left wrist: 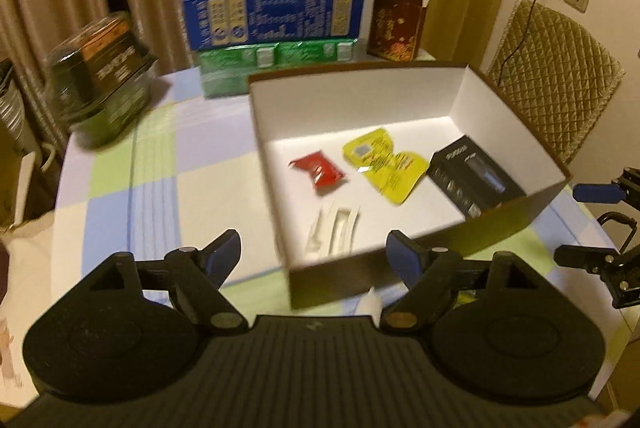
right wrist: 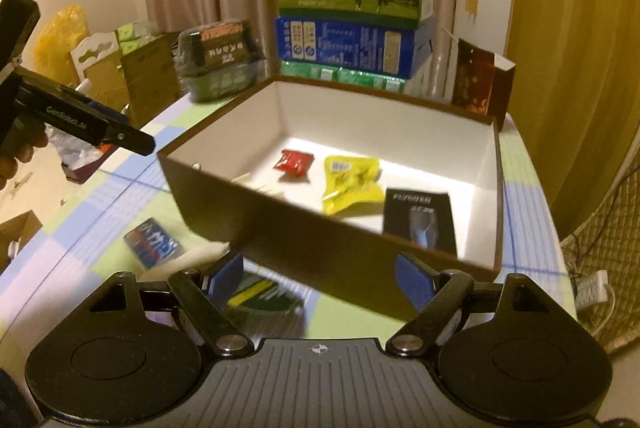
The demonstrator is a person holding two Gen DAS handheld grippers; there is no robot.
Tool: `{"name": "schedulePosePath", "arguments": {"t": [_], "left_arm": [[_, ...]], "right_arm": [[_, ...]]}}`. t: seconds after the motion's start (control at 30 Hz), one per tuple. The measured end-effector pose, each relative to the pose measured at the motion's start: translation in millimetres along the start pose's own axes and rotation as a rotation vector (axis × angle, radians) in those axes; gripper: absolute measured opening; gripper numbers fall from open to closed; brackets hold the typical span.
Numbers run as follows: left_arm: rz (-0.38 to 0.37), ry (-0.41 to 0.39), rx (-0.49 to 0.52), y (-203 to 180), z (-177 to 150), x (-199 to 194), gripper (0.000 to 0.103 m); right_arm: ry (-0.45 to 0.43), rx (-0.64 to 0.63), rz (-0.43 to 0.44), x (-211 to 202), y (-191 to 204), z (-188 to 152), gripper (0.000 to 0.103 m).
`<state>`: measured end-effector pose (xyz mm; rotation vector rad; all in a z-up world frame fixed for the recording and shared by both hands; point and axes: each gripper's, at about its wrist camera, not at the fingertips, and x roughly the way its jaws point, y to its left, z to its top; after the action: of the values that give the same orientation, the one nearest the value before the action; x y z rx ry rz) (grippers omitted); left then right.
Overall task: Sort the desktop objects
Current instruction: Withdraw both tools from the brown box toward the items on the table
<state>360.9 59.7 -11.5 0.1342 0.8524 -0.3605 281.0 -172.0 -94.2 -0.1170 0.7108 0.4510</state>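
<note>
Jaws spread wide and empty on both grippers, the right gripper (right wrist: 318, 278) hangs just over a dark green-striped packet (right wrist: 266, 298) on the tablecloth (right wrist: 100, 228), outside the box (right wrist: 320, 240), nearer than the left gripper (left wrist: 316, 256).

Dim yellowish indoor light, glare off the box floor (left wrist: 400, 131), lots of motion blur, heavy fisheye bending at edges.
</note>
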Motion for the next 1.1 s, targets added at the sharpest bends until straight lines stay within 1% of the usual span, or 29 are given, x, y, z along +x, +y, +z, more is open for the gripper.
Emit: {"name": "schedulePosePath", "arguments": {"t": [0.17,0.33,0.57,0.63,0.67,0.7,0.8,0.83,0.9,1.03,1.07,1.1], "left_arm": [[0.021,0.024,-0.037,4,-24,-14,0.077],[0.022,0.048,-0.045,0,-44,-25,0.077],[0.018,0.087,-0.073,0,-67,-27,0.077],[0.023,0.101,-0.083,1,-72,-25,0.077],[0.025,0.105,-0.087,1,-75,-24,0.077],[0.026,0.108,-0.089,2,-77,-23,0.077],[0.034,0.117,-0.099,4,-80,-20,0.077],[0.037,0.118,-0.102,5,-81,-19,0.077],[0.04,0.121,-0.107,7,-83,-17,0.077],[0.053,0.136,-0.112,11,-86,-12,0.077],[0.053,0.14,-0.113,11,-87,-11,0.077],[0.052,0.143,-0.113,12,-88,-10,0.077]], "right_arm": [[0.005,0.021,0.018,-5,9,-8,0.08],[0.015,0.0,0.027,-9,20,-15,0.08],[0.062,-0.112,0.03,2,33,-33,0.08],[0.061,-0.153,0.028,7,37,-39,0.073],[0.061,-0.18,0.028,10,39,-42,0.063],[0.065,-0.208,0.027,13,41,-44,0.056],[0.056,-0.32,0.007,24,49,-51,0.045],[0.047,-0.358,0.003,27,52,-53,0.043],[0.031,-0.437,-0.003,34,57,-57,0.035],[0.019,-0.578,-0.018,50,66,-65,0.028],[0.018,-0.61,-0.017,54,68,-67,0.024],[0.017,-0.636,-0.016,59,70,-69,0.017]]}}
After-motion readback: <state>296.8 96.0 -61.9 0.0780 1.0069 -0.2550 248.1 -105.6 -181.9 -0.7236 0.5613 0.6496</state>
